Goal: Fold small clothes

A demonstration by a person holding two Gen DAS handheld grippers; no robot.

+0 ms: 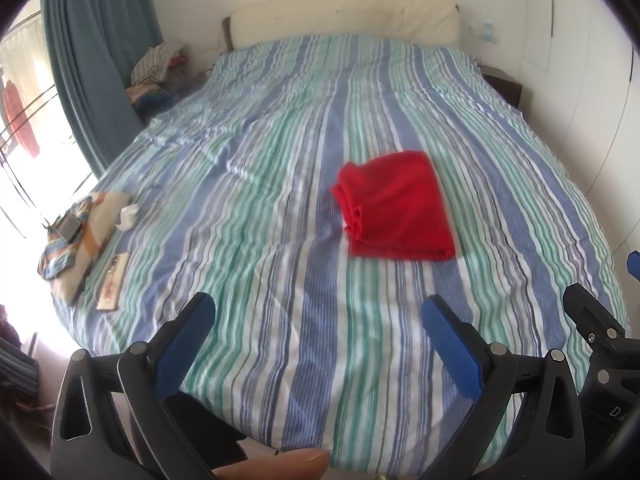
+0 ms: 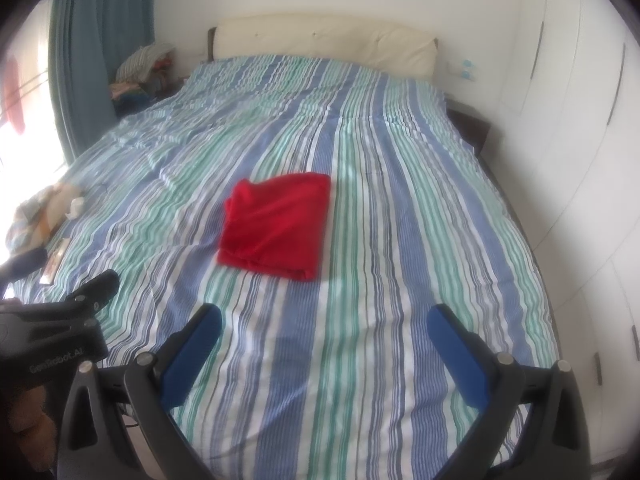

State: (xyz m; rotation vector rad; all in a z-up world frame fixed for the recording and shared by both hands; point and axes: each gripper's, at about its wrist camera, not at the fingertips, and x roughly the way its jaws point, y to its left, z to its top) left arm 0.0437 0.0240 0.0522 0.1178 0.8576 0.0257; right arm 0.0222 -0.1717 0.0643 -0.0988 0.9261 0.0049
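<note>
A red garment (image 1: 394, 208) lies folded into a neat rectangle on the striped bed cover (image 1: 280, 208), a little beyond both grippers. It also shows in the right wrist view (image 2: 278, 226). My left gripper (image 1: 318, 308) is open and empty, held above the near part of the bed, short of the garment. My right gripper (image 2: 324, 320) is open and empty too, to the right of the left one. The right gripper's body shows at the left wrist view's right edge (image 1: 600, 332); the left gripper's body shows at the right wrist view's left edge (image 2: 60, 320).
A pile of folded cloths with a small device on top (image 1: 80, 232) and a flat card (image 1: 114, 280) lie at the bed's left edge. A cream headboard (image 1: 344, 16) is at the far end. A clothes heap (image 1: 156, 68) and blue curtain (image 1: 92, 60) stand left; white wardrobes (image 2: 580, 120) right.
</note>
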